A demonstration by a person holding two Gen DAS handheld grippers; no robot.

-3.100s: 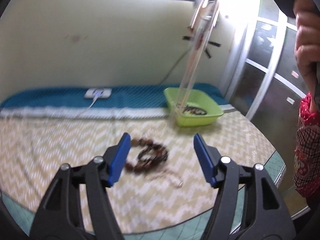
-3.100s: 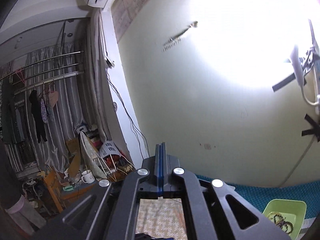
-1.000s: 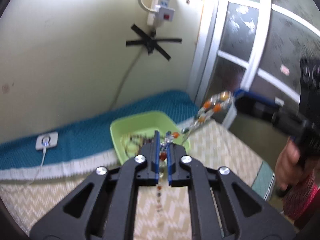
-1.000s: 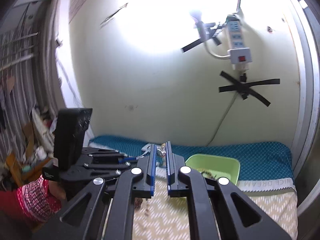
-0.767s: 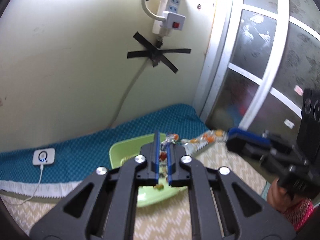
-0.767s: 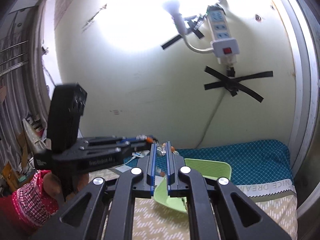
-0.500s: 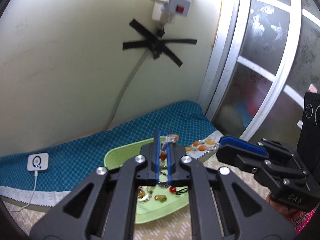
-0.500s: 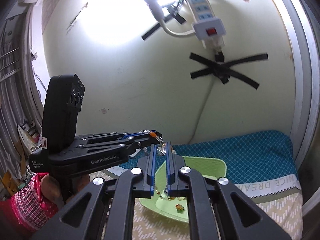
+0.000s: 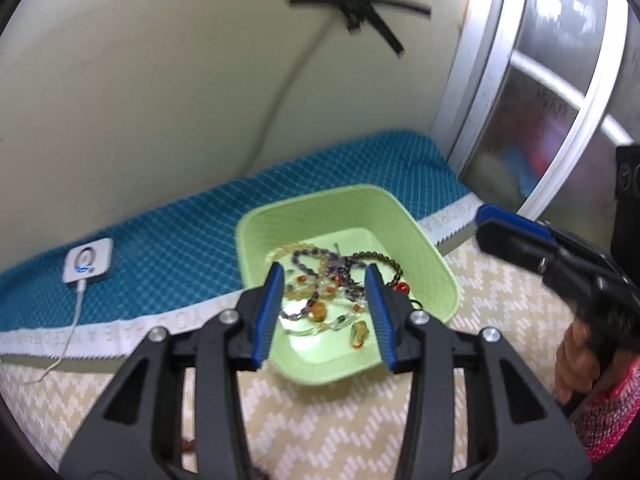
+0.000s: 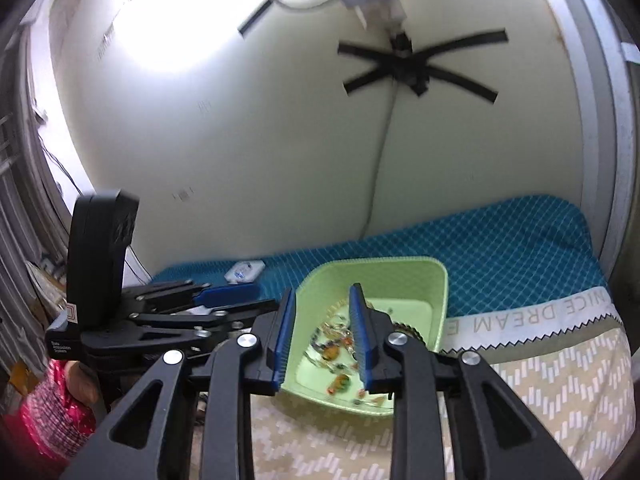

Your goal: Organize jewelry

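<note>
A light green tray (image 9: 424, 248) stands on the bed and holds a tangle of beaded necklaces (image 9: 328, 280). My left gripper (image 9: 324, 316) is open and empty, just above the tray's near side. My right gripper (image 10: 320, 340) is open and empty too, above the same tray (image 10: 436, 292), with the beads (image 10: 332, 348) showing between its fingers. The right gripper (image 9: 516, 232) appears at the right of the left wrist view, and the left gripper (image 10: 224, 296) at the left of the right wrist view.
The tray sits where a beige zigzag cover (image 9: 344, 432) meets a teal blanket (image 9: 172, 236). A white charger with a cable (image 9: 87, 261) lies on the teal part. A cream wall (image 10: 280, 160) rises behind, a window frame (image 9: 500, 92) at the right.
Both grippers were shut on a clear and orange beaded necklace held above the tray. Both have opened, and the necklace now lies in the tray with the other beads.
</note>
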